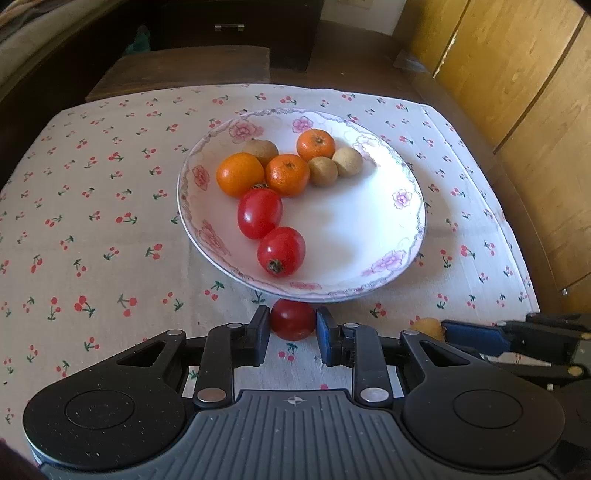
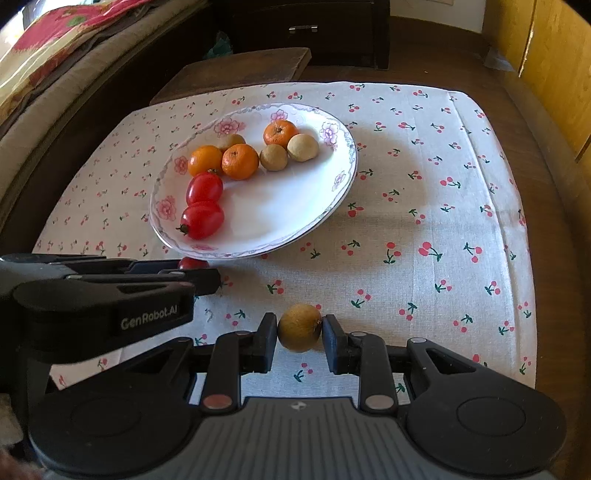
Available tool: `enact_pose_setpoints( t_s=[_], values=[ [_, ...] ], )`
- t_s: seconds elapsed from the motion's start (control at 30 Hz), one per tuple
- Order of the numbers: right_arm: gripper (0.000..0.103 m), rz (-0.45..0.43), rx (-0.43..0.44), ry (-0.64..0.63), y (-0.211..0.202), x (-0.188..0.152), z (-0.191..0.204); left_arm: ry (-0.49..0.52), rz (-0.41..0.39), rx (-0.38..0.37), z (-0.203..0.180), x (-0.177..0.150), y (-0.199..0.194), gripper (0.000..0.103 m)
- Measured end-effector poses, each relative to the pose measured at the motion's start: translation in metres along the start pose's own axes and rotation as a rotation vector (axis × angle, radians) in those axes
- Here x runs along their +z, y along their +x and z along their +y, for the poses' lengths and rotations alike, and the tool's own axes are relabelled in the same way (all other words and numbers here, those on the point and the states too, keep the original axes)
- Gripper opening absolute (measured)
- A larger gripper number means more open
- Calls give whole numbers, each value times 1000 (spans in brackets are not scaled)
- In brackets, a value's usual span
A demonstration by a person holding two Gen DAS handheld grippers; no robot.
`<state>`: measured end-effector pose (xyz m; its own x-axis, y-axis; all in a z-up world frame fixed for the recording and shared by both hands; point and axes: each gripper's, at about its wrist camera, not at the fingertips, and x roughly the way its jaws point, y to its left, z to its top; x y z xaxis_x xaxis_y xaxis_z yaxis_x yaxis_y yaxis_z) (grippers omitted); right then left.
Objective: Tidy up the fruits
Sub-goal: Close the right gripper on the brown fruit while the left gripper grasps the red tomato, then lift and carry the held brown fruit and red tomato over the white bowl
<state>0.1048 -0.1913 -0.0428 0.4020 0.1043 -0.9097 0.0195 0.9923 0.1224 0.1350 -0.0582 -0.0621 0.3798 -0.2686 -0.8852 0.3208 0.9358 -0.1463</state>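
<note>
A white flowered plate (image 1: 384, 236) (image 2: 295, 218) on the cherry-print cloth holds three oranges (image 1: 239, 174), two red tomatoes (image 1: 259, 213) and three brown round fruits (image 1: 346, 161). My left gripper (image 1: 293, 320) is shut on a third red tomato (image 1: 293, 319) just in front of the plate's near rim. My right gripper (image 2: 299, 326) is shut on a brown round fruit (image 2: 299, 327), to the right of the left gripper and nearer me than the plate. The left gripper (image 2: 199, 275) shows in the right wrist view, its tomato (image 2: 192, 263) mostly hidden.
The cherry-print cloth (image 1: 92, 240) covers a small table. A dark wooden stool (image 1: 184, 70) and a dark cabinet (image 1: 229, 26) stand behind it. Light wooden panels (image 1: 517, 74) run along the right, and a bed (image 2: 55, 66) lies at the left.
</note>
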Motion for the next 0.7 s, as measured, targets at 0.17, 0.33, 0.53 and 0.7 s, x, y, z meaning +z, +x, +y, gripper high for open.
enact_pose_setpoints(
  t_s=[0.17,0.33,0.53,0.7],
  values=[
    [29,7,-3,-11,-4,-5,2,27,9,-1,0,-11,-12,34],
    [29,3,-2,-12,-14,-13,5,72,8,-9,0,-27,-31,34],
    [29,10,5,-38,-23,-28,21,100,25,-32,-4,-48,-45,34],
    [29,38,-16,-47,-22,-39,23,94,41,-31,0,-58,-45,35]
  ],
)
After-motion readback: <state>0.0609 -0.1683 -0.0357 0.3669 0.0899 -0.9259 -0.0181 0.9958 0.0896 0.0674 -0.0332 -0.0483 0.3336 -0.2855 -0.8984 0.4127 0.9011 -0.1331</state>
